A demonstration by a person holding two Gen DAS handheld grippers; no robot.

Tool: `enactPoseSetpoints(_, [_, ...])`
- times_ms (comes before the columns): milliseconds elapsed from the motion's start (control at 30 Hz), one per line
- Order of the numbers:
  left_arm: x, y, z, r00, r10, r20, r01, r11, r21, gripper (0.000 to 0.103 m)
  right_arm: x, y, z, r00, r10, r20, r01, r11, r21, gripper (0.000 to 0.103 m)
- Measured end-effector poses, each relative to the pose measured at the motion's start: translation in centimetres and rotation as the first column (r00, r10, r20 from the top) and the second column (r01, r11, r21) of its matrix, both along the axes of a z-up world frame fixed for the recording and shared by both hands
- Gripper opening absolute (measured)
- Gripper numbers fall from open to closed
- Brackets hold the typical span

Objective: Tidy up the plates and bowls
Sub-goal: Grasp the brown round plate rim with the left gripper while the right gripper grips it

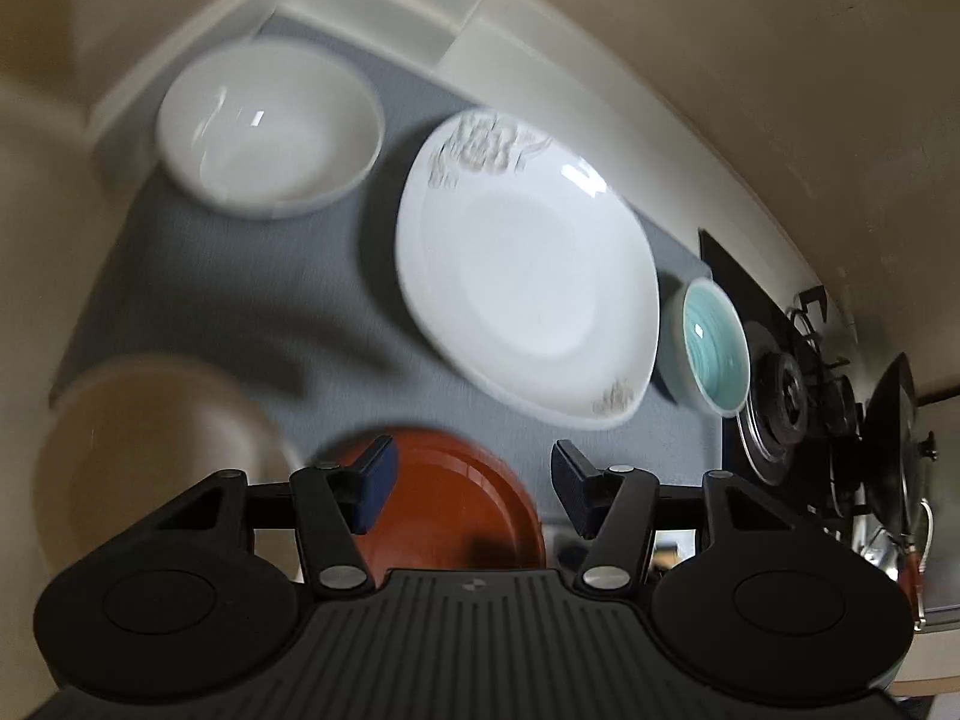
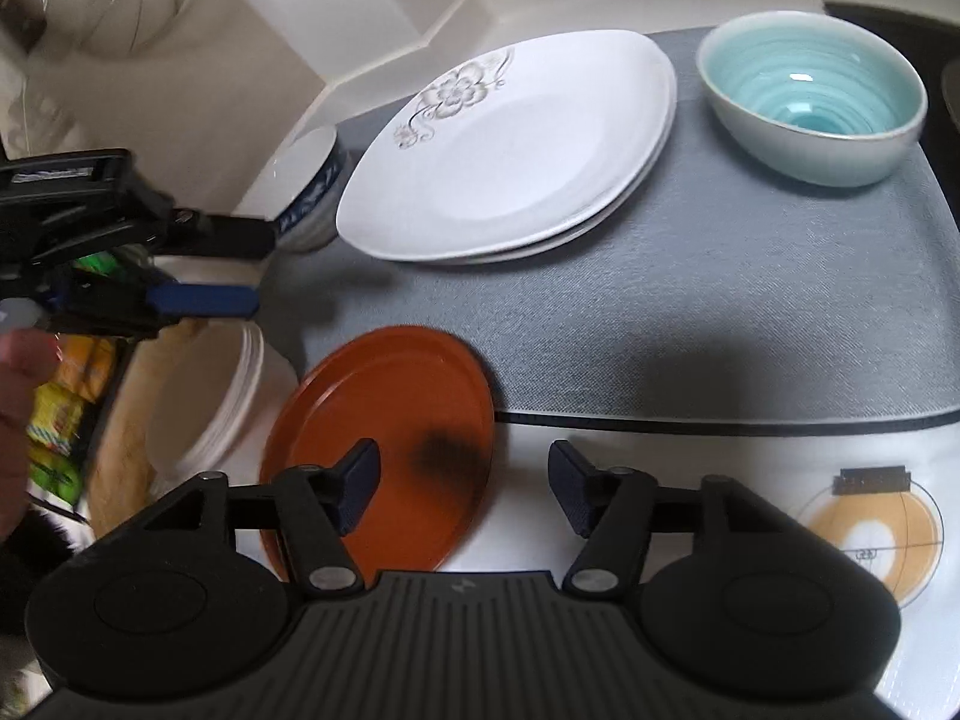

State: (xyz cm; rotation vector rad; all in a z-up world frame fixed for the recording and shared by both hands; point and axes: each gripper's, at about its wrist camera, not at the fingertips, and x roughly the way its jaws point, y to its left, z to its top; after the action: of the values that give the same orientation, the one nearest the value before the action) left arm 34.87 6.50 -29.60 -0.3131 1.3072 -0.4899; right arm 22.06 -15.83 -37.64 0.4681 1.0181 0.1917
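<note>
Orange-brown and round, the plate [image 2: 384, 444] lies flat at the near edge of the surface [image 2: 690, 474], partly on the grey mat [image 2: 690, 312] and partly off it. The right claw [image 2: 465, 492] hangs over it with its jaws apart and nothing between them; the left pad overlaps the plate in the picture, but whether it touches I cannot tell. Just left of this plate sits a stack of pale plates [image 2: 210, 414].

Further back on the mat a white plate with a flower print [image 2: 510, 156] rests on a second one of the same shape. A teal bowl [image 2: 810, 102] stands to its right, apart from it. A white bowl with blue pattern [image 2: 309, 192] stands at the stack's left edge, very close; contact is unclear.

The left claw [image 2: 261, 270] reaches in from the left of the right wrist view, released, its blue-padded fingers [image 2: 204, 303] spread and empty, in front of the patterned bowl. A hand [image 2: 18, 396] shows at the left edge. In the blurred left wrist view this claw [image 1: 471, 489] hovers open above the orange plate [image 1: 444, 498], with a gas hob [image 1: 798, 396] at the right.
</note>
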Motion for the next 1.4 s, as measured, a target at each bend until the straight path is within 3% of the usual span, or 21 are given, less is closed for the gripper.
enactPoseSetpoints(33, [-0.5,0.2,-0.2,1.000,-0.003,-0.005,0.003,1.000,0.008,0.059,0.0,0.5,0.1,1.000,0.012,0.005,-0.012,0.998,-0.063,0.031])
enactPoseSetpoints(100, [-1.5,0.4,-0.5,1.000,-0.005,-0.002,0.005,0.999,0.037,0.059,-0.1,1.0,0.3,0.999,0.043,0.004,-0.042,0.987,-0.158,0.014])
enactPoseSetpoints(267, [-3.5,0.0,-1.2,0.999,-0.051,-0.001,0.051,0.996,0.077,0.059,-1.7,-1.5,0.9,1.000,-0.031,0.000,0.031,0.982,-0.184,0.011])
enactPoseSetpoints(333, [-3.8,-0.9,-2.1,0.996,-0.081,-0.034,0.083,0.995,0.059,0.059,-2.8,-3.0,1.0,0.997,-0.078,-0.008,0.076,0.983,-0.165,0.011])
enactPoseSetpoints(467, [-3.4,-3.2,-4.0,0.990,-0.119,-0.080,0.128,0.986,0.107,0.058,-5.0,-5.0,1.0,0.991,-0.135,-0.013,0.133,0.986,-0.104,0.014])
enactPoseSetpoints(533, [-3.2,-4.1,-4.6,0.990,-0.119,-0.073,0.129,0.978,0.164,0.056,-5.8,-5.4,0.7,0.987,-0.159,-0.013,0.157,0.983,-0.092,0.026])
enactPoseSetpoints(667, [-2.8,-5.7,-6.4,0.989,-0.128,-0.079,0.144,0.956,0.256,0.022,-6.5,-5.7,0.0,0.987,-0.163,-0.007,0.163,0.986,-0.039,0.041])
enactPoseSetpoints(800, [-2.9,-6.4,-6.5,0.990,-0.131,-0.044,0.138,0.956,0.260,0.019,-5.7,-5.8,-0.1,0.992,-0.126,0.001,0.126,0.992,-0.026,0.058])
enactPoseSetpoints(867, [-3.0,-6.4,-6.5,0.992,-0.116,-0.040,0.123,0.958,0.261,0.018,-5.0,-5.8,-0.1,0.994,-0.107,0.008,0.107,0.994,0.000,0.077])
enactPoseSetpoints(900, [-3.1,-6.3,-6.5,0.993,-0.107,-0.041,0.114,0.958,0.264,0.018,-4.7,-5.8,-0.1,0.994,-0.105,0.015,0.105,0.994,0.002,0.096])
enactPoseSetpoints(933, [-3.3,-6.5,-6.5,0.994,-0.098,-0.042,0.106,0.957,0.269,0.018,-4.6,-6.0,0.0,0.993,-0.119,0.027,0.119,0.993,-0.011,0.103])
enactPoseSetpoints(1033, [-3.6,-7.0,-6.4,0.995,-0.080,-0.062,0.094,0.956,0.277,0.018,-3.9,-5.9,0.3,0.982,-0.186,-0.025,0.180,0.974,-0.139,0.103])
enactPoseSetpoints(1100, [-4.1,-7.8,-6.2,0.995,-0.094,-0.038,0.102,0.944,0.313,0.018,-3.6,-5.6,0.1,0.990,-0.133,-0.056,0.120,0.973,-0.195,0.103])
enactPoseSetpoints(1200, [-4.7,-9.5,-6.0,0.994,-0.104,-0.019,0.103,0.916,0.387,0.019,-5.6,-5.6,0.6,0.997,-0.039,0.070,0.054,0.971,-0.234,0.103])
enactPoseSetpoints(1267, [-4.9,-10.7,-6.1,0.995,-0.091,-0.041,0.100,0.920,0.380,0.007,-7.1,-6.2,0.9,0.989,-0.007,0.149,0.044,0.968,-0.247,0.103])
enactPoseSetpoints(1400, [-6.3,-12.7,-6.1,0.991,-0.115,-0.063,0.129,0.929,0.347,0.007,-7.8,-8.9,1.1,0.988,-0.031,0.153,0.068,0.969,-0.240,0.102])
